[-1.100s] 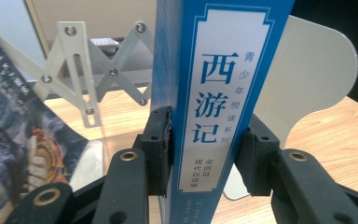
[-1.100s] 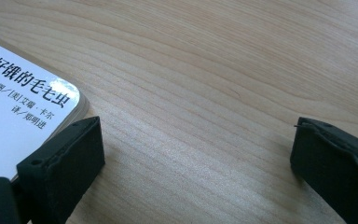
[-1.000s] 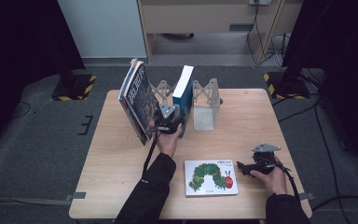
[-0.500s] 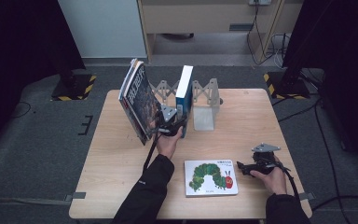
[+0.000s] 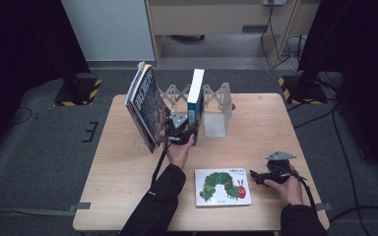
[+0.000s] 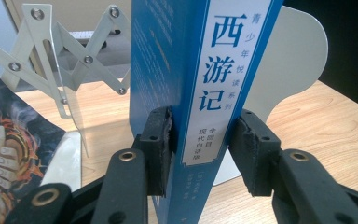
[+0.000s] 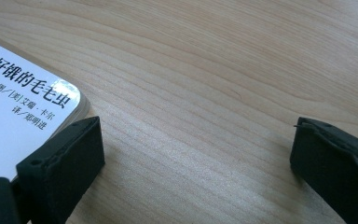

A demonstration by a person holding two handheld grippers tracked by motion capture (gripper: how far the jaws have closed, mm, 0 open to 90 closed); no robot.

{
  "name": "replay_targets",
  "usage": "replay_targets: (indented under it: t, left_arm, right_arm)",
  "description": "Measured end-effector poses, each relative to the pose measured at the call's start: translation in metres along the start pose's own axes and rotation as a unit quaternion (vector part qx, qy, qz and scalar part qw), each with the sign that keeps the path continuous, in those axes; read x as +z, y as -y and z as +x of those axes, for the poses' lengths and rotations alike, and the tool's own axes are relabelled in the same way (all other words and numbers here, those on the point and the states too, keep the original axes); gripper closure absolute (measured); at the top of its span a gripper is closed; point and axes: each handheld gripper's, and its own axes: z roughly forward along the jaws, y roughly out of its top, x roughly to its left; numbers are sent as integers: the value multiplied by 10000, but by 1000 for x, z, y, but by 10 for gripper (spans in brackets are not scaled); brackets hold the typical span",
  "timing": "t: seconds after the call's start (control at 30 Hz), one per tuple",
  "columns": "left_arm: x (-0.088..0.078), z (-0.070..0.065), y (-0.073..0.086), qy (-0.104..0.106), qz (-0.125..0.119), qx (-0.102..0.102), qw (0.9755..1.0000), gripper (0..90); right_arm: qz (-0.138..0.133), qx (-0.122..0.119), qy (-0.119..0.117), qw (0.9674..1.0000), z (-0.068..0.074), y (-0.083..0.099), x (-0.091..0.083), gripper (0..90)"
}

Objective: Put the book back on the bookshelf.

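Note:
A tall blue book (image 5: 195,93) stands upright on the table among the arms of a metal scissor-type book rack (image 5: 216,96). My left gripper (image 5: 192,129) is shut on the lower spine of the blue book (image 6: 205,93), with a pad on each side. Its jaws have just been closing a little on the book. In the left gripper view the gripper (image 6: 200,140) has its pads (image 6: 161,140) against the covers. A caterpillar picture book (image 5: 222,187) lies flat at the front. My right gripper (image 5: 256,176) rests open just right of it, nothing between the jaws (image 7: 196,144).
A stack of dark-covered books (image 5: 145,105) leans at the rack's left end, close to my left hand. The rack's white end plate (image 5: 215,125) stands right of the blue book. The corner of the picture book (image 7: 23,98) touches the right gripper's left jaw. Wooden table (image 5: 275,128).
The blue book has gone from a slight tilt to upright in the rack. Both hands stayed where they were.

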Motion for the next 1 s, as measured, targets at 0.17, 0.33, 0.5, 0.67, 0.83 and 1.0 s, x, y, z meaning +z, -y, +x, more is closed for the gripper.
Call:
replay_targets:
  t: [0.17, 0.33, 0.5, 0.67, 0.83, 1.0]
  left_arm:
    - [4, -7, -1, -14, -15, -74, 10000, 583]
    - [6, -12, -1, -17, -36, -96, 9999, 581]
    - [7, -13, 0, -18, -65, -7, 10000, 575]
    - [3, -11, 1, 96, -57, 269, 9996, 557]
    - [-1, -10, 1, 171, 4, 353, 9992, 573]
    - [-1, -12, 1, 220, -3, 114, 9997, 593]
  right_arm:
    - [0, -1, -3, 10000, 0, 0, 0, 29]
    - [1, -13, -11, 10000, 0, 0, 0, 30]
    - [-1, -22, -12, 10000, 0, 0, 0, 30]
    - [-3, -21, -13, 10000, 0, 0, 0, 29]
    - [0, -9, 16, 10000, 0, 0, 0, 21]
    - [14, 18, 24, 10000, 0, 0, 1, 14]
